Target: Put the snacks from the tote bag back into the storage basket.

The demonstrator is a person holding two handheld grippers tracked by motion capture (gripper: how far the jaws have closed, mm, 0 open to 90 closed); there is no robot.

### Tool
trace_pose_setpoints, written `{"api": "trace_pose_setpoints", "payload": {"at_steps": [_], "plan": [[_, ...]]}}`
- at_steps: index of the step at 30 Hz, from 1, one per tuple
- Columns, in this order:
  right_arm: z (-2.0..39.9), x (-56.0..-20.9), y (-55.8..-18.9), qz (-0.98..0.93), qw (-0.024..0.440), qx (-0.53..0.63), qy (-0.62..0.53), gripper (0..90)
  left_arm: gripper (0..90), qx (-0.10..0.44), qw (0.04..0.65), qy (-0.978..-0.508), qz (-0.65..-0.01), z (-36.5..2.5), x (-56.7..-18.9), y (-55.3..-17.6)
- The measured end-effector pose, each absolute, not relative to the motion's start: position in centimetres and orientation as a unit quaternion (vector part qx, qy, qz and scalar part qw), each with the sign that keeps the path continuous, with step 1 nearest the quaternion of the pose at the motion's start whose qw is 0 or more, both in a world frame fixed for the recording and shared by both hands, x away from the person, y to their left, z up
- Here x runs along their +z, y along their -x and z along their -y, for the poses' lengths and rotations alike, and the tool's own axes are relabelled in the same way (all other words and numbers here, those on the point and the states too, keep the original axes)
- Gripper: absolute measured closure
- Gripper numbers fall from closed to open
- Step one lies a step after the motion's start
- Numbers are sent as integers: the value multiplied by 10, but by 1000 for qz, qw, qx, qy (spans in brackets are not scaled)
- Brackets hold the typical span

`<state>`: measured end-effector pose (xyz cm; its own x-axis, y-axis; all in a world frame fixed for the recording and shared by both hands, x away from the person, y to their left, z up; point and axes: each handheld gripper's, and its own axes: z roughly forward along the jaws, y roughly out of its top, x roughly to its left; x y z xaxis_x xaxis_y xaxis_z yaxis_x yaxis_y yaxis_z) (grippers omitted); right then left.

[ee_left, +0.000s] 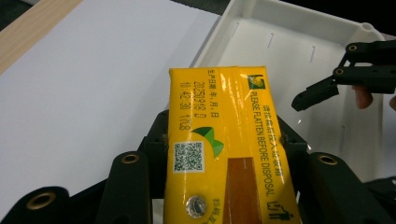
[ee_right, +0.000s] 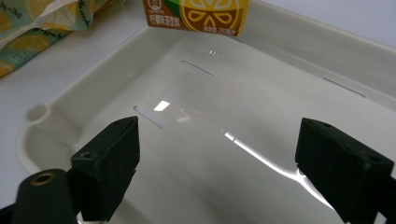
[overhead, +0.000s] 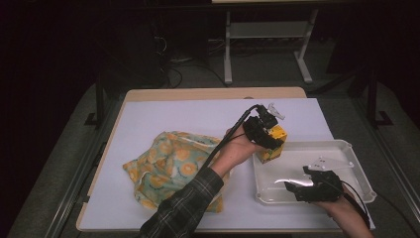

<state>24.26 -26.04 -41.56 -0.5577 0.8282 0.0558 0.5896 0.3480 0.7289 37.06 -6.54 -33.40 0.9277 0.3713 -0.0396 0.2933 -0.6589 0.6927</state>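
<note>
Here one yellow carton (overhead: 273, 144), one white tray (overhead: 364, 191), one patterned bag (overhead: 168, 166)

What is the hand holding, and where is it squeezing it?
The left gripper holds the yellow drink carton by its two sides; the right gripper holds nothing.

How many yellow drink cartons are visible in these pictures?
1. The yellow carton is held in the left gripper, at the far left corner of the white tray. More may be hidden inside the patterned bag.

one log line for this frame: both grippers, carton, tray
left gripper: shut on yellow drink carton, at tray's far-left rim | right gripper: open, nothing between jaws, over white tray | fabric bag: on table, left of tray
</note>
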Motion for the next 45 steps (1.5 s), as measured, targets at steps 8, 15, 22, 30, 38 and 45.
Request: {"api": "trace_pose_setpoints", "payload": {"at_steps": [8,15,22,30,38,45], "plan": [[261,-416,-243,-804,165,364,-440,134,521,56,371,-907,-193,78,-347,-377],[261,-416,-243,-803,164,365,-443,134,520,60,362,-909,-197,85,-357,-383],[262,-416,-243,-801,163,366,-444,134,519,70,351,-909,-212,90,-371,-390],[263,-416,-244,-801,161,365,-446,134,517,73,346,-912,-208,92,-378,-390],[263,-416,-244,-802,162,365,-445,134,505,83,335,-918,-194,93,-378,-388],[262,-416,-244,-802,162,365,-444,134,399,74,328,-923,-189,88,-374,-388]]}}
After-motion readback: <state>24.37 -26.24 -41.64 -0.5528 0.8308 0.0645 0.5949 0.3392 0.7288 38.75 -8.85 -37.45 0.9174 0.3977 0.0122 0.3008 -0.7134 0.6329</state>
